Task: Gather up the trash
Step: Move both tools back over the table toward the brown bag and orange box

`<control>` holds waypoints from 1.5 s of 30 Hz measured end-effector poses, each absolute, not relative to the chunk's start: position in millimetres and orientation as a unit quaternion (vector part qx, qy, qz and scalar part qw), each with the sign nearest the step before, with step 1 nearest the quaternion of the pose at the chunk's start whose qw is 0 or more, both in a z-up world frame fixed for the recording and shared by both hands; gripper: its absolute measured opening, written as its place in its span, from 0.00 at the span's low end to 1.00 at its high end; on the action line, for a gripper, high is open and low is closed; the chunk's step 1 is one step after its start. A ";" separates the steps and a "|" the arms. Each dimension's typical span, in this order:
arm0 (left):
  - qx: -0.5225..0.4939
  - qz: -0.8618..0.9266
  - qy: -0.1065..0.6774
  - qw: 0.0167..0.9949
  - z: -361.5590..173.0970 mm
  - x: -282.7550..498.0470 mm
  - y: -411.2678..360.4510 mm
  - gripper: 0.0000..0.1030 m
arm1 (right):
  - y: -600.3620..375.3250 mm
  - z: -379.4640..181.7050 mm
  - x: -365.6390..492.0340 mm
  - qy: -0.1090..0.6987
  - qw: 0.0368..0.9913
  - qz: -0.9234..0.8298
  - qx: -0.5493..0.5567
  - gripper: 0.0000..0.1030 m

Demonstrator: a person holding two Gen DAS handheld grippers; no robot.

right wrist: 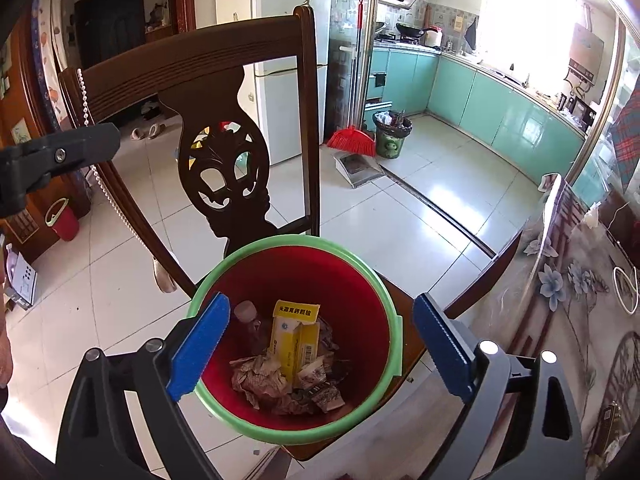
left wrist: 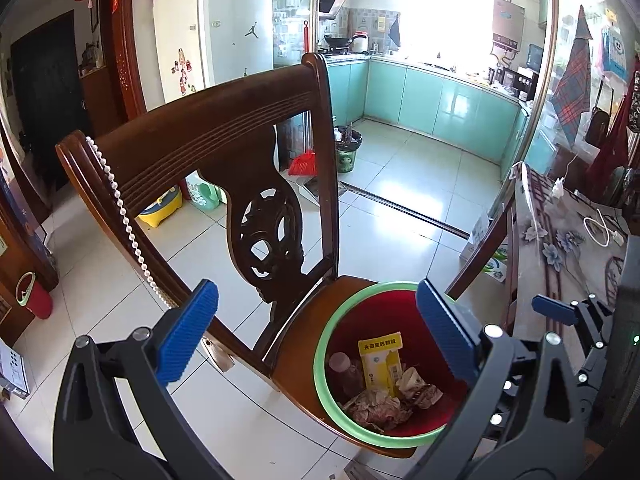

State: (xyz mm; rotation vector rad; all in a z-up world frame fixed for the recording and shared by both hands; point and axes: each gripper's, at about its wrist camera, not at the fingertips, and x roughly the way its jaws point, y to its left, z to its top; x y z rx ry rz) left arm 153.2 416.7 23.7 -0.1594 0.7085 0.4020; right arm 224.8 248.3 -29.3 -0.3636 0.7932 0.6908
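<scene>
A red bin with a green rim [left wrist: 332,332] [right wrist: 372,276] stands on the seat of a dark wooden chair [left wrist: 208,128] [right wrist: 192,56]. Inside lie a yellow box [left wrist: 378,364] [right wrist: 294,336], a small bottle [left wrist: 344,368] [right wrist: 246,314] and crumpled paper [left wrist: 380,406] [right wrist: 264,374]. My left gripper [left wrist: 320,332] is open and empty, above and left of the bin. My right gripper [right wrist: 320,344] is open and empty, straight above the bin's mouth. The right gripper's blue fingertip also shows in the left wrist view [left wrist: 554,310].
A table with a flowered cloth [left wrist: 568,240] [right wrist: 580,280] stands close on the right. A bead string [left wrist: 120,208] hangs on the chair back. A second red bin [left wrist: 34,296] [right wrist: 62,218] stands on the tiled floor at left. A broom [right wrist: 352,136] and a dark bin [right wrist: 392,136] stand by the kitchen.
</scene>
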 end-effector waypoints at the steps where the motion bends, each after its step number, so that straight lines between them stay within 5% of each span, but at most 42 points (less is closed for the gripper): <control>1: -0.071 0.191 0.344 0.917 24.5 153.9 412.6 0.95 | 242.6 -25.2 222.3 0.372 0.852 0.326 -0.170 0.93; 15: -0.073 0.106 0.332 0.935 44.7 147.3 356.8 0.95 | 117.2 26.7 170.1 0.347 0.884 0.266 -0.163 0.94; 45: -0.063 -0.096 0.393 0.912 13.7 183.0 44.2 0.95 | -184.6 35.2 113.2 0.367 0.921 0.092 -0.092 0.94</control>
